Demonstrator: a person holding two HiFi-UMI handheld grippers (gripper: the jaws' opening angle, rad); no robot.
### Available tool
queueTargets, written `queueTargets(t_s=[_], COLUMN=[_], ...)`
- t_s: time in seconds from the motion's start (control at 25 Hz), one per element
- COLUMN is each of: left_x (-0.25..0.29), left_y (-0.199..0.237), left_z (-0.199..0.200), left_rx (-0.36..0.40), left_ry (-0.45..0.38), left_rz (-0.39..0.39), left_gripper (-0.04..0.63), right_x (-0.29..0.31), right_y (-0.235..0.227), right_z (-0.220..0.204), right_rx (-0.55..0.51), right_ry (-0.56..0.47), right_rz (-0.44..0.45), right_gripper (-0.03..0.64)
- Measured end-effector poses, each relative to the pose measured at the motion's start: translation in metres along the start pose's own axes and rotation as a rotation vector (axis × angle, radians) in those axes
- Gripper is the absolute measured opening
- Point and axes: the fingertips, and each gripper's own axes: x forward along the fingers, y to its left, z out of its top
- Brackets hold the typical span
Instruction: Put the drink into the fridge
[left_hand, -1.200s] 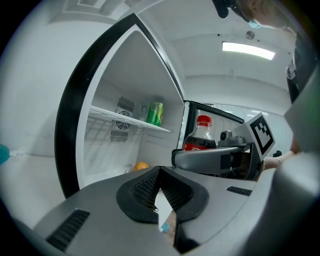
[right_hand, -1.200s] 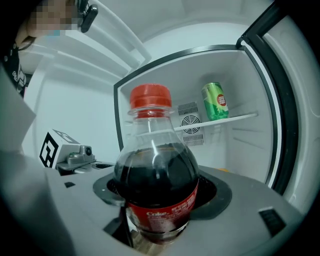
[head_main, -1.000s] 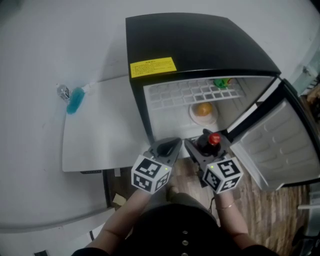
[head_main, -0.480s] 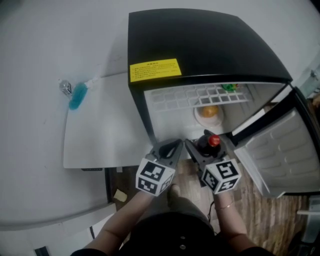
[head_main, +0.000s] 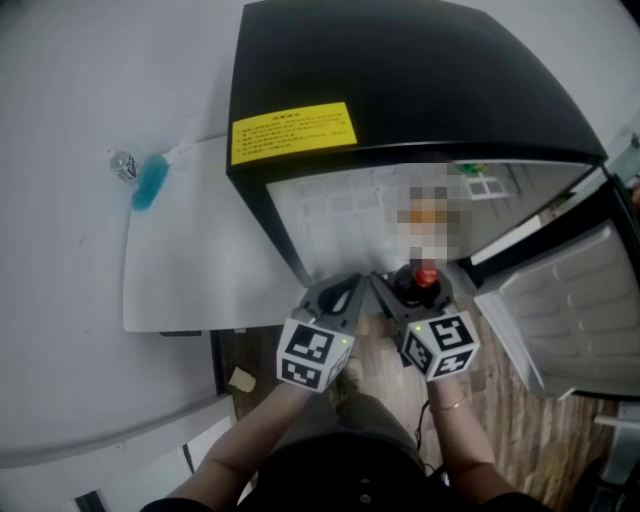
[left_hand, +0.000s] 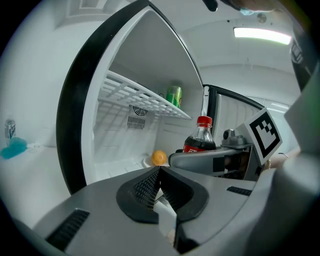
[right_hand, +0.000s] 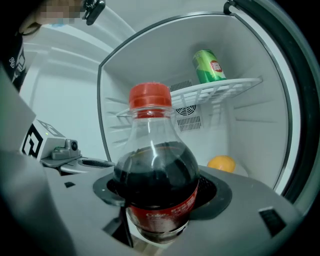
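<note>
Gripping a clear plastic cola bottle with a red cap (right_hand: 152, 170), the right gripper (right_hand: 160, 202) has its 2 jaws pressed on the lower body at the red label. The bottle stands upright between them. It is held just in front of the open mouth of a small black fridge with a white interior (right_hand: 150, 55), not yet inside.

Just beside it, the left gripper (left_hand: 159, 172) is closed, its 2 ribbed pads meeting at the tip with nothing between them. From the head view, the 2 grippers sit side by side at the lower front edge of the fridge opening, close to each other.

Inside the fridge, a green drink can (right_hand: 208, 65) stands on a white wire shelf (right_hand: 220, 90) in the upper part. A round orange fruit (right_hand: 221, 163) lies on the fridge floor below. The white-lined fridge door (head_main: 570, 310) hangs open to the right. A yellow rectangular label (head_main: 292, 131) is stuck on the black top.

To the left of the fridge is a white desk (head_main: 180, 260), and a small blue object (head_main: 150, 182) lies near its far corner. Brown wooden floor (head_main: 500, 400) shows beneath the grippers.
</note>
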Motion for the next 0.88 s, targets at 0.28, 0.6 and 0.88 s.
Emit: queueTargets(t_s=[0.28, 0.6, 0.88], left_x=[0.011, 0.021, 0.029], left_y=[0.008, 0.016, 0.021], left_z=[-0.012, -0.026, -0.032], left_rx=[0.004, -0.010, -0.025], left_ry=[-0.007, 0.001, 0.028], left_rz=[0.045, 0.090, 0.095], left_gripper=[0.006, 0.006, 0.006], right_x=[0.020, 0.048, 0.077], right_y=[-0.009, -0.024, -0.031], right_z=[-0.014, -0.023, -0.027], right_rx=[-0.037, -0.030, -0.047], right_ry=[0.011, 0.017, 0.040], right_rz=[0.027, 0.023, 0.036], right_gripper=[0.330, 0.330, 0.330])
